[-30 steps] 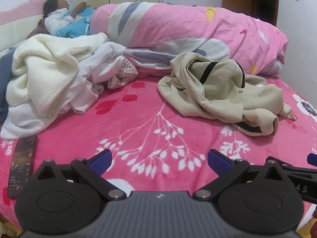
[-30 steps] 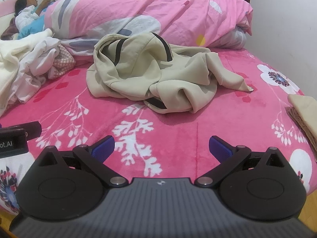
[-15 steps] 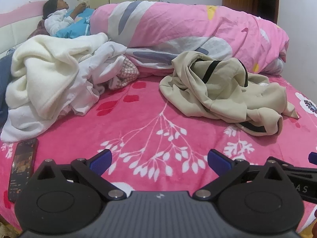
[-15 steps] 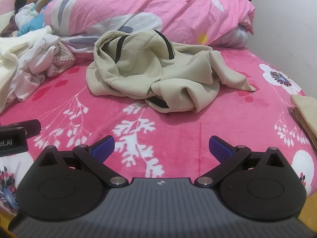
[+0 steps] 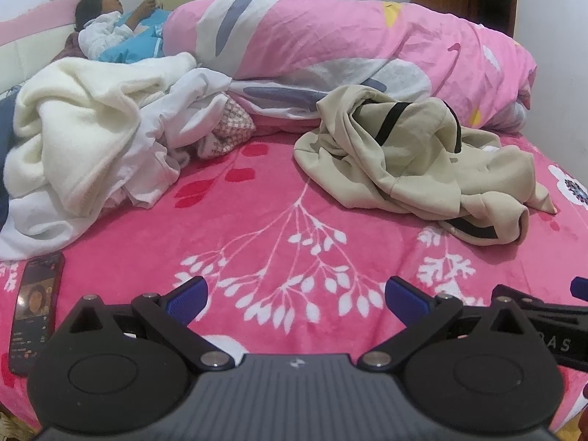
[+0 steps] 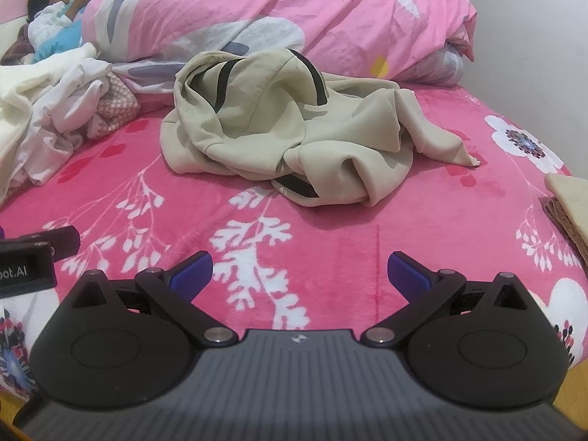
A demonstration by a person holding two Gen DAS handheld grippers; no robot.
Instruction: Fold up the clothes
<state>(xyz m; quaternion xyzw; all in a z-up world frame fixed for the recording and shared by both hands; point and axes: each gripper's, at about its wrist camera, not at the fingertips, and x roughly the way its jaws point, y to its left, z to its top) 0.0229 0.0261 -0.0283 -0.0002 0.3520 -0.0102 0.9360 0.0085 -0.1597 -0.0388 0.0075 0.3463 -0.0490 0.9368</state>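
Observation:
A crumpled beige garment with black stripes (image 5: 415, 165) (image 6: 290, 136) lies in a heap on the pink floral bed cover (image 5: 257, 220) (image 6: 330, 250), ahead of both grippers. My left gripper (image 5: 296, 296) hovers open over the near part of the bed, with nothing between its blue pads; the garment is ahead and to its right. Open as well, my right gripper (image 6: 299, 270) is empty and sits closer to the garment, which lies straight ahead. A pile of white and cream clothes (image 5: 88, 147) (image 6: 40, 110) is heaped at the left.
A rolled pink duvet (image 5: 349, 55) (image 6: 279, 18) runs along the back. A person (image 5: 110, 33) lies at the far left by the headboard. A phone (image 5: 35, 308) rests on the bed's near left. Folded beige cloth (image 6: 569, 202) sits at the right edge. A white wall stands to the right.
Both grippers have edged forward toward the beige garment, which looks slightly larger and lower in view. Both stay open.

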